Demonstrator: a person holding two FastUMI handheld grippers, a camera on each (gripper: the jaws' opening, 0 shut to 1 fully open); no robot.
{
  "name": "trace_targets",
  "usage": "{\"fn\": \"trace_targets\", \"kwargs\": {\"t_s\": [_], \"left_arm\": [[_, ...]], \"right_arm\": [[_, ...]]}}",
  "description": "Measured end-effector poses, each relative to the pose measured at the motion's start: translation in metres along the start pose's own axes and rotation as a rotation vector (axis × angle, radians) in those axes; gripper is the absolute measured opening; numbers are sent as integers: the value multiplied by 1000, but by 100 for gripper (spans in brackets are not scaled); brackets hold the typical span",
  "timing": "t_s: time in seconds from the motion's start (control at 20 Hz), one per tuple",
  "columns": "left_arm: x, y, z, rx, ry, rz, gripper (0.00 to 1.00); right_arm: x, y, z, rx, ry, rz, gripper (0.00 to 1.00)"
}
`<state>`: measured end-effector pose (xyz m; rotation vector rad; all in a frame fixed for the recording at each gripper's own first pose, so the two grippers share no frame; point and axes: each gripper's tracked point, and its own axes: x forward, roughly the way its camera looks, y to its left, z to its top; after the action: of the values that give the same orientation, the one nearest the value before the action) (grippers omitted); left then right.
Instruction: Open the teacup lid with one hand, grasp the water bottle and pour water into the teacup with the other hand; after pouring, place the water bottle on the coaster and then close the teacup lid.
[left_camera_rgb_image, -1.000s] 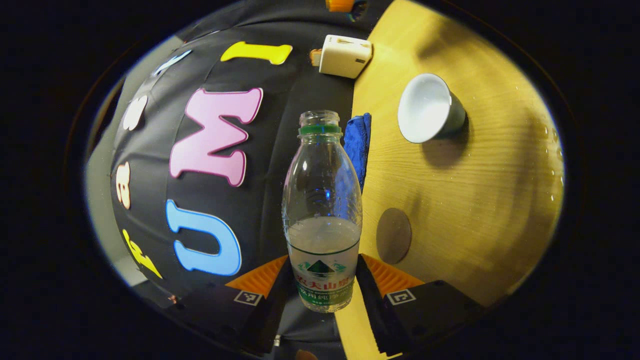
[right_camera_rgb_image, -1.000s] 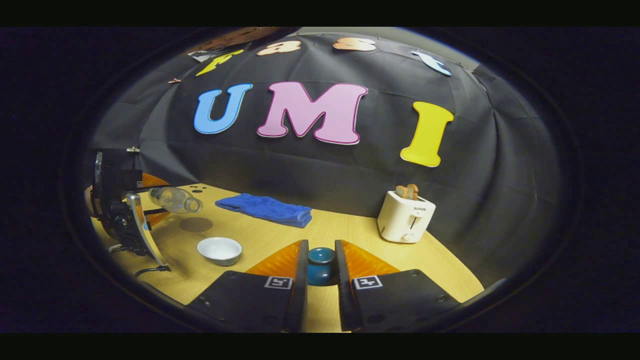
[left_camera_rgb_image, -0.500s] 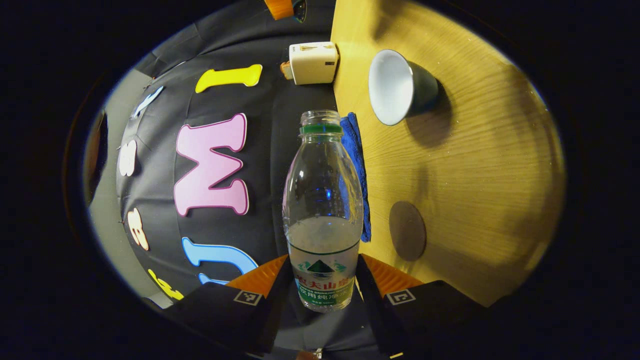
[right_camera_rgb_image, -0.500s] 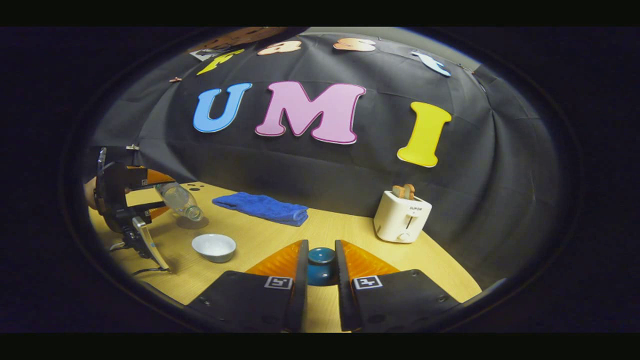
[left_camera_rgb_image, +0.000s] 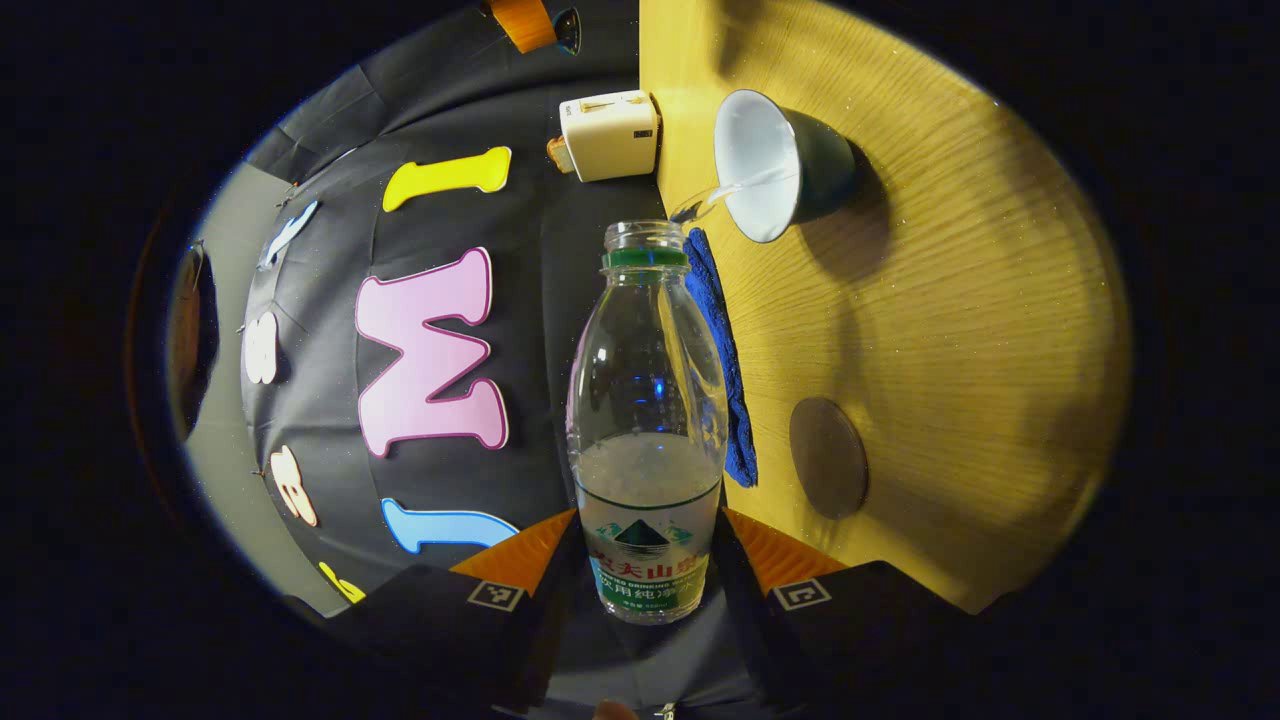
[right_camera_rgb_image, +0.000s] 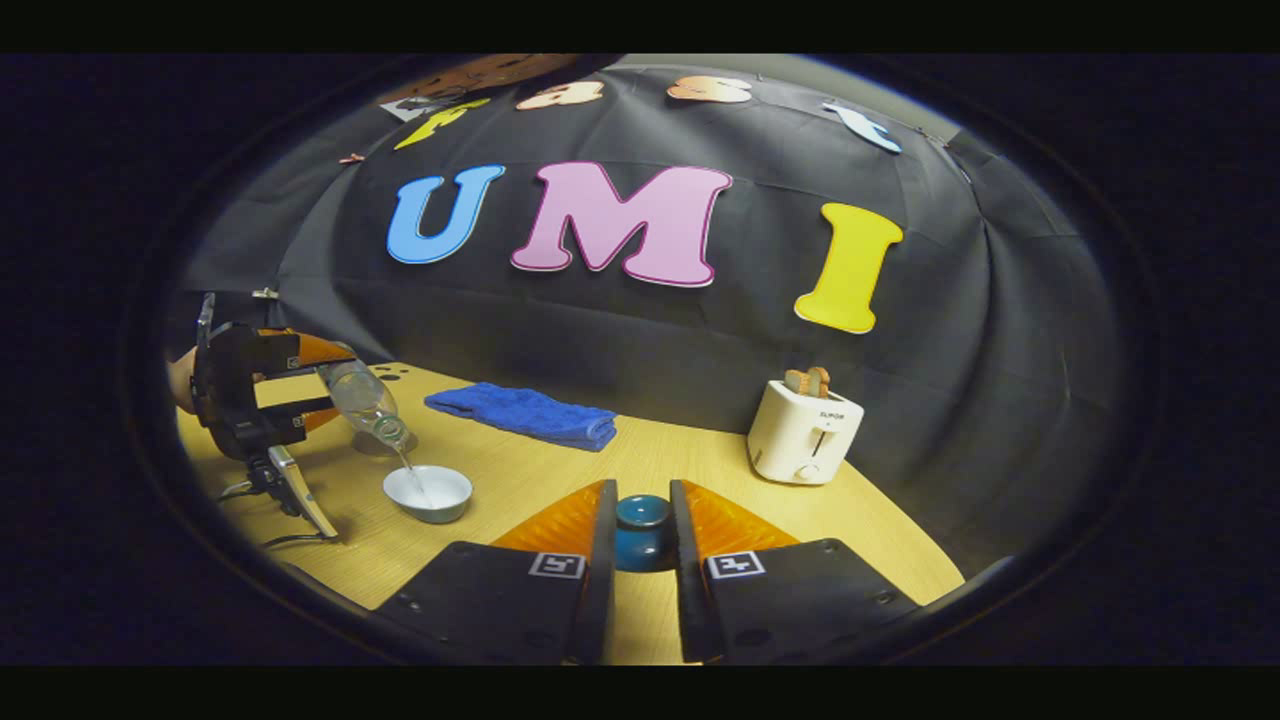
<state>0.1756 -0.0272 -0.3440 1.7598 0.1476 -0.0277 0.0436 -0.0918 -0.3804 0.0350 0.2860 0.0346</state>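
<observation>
Mid-pour — the left gripper (left_camera_rgb_image: 648, 560) is clenching the water bottle (left_camera_rgb_image: 648, 420), streaming into the teacup (left_camera_rgb_image: 775, 165) at upper right, while the right gripper (right_camera_rgb_image: 640, 530) is gripping the lid (right_camera_rgb_image: 642, 522) — coaster (left_camera_rgb_image: 827, 457) and closing remain.

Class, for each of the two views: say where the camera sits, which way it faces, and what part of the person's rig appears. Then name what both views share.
Left gripper view: rides the left hand-held gripper, rolled sideways, looking along the tilted water bottle it clamps toward the teacup; its two fingers show.
Right gripper view: rides the right hand-held gripper, level over the table, facing the wall; its fingers clamp the teacup lid; the person's hand shows far left.
Shared: bottle, teacup, blue towel, toaster, coaster.
</observation>
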Motion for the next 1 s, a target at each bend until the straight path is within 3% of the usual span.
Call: {"fn": "trace_targets", "kwargs": {"t_s": [1.0], "left_arm": [[20,37,13,205,-120,161,75]], "right_arm": [[-2,-2,4,-4,-21,-2,25]]}}
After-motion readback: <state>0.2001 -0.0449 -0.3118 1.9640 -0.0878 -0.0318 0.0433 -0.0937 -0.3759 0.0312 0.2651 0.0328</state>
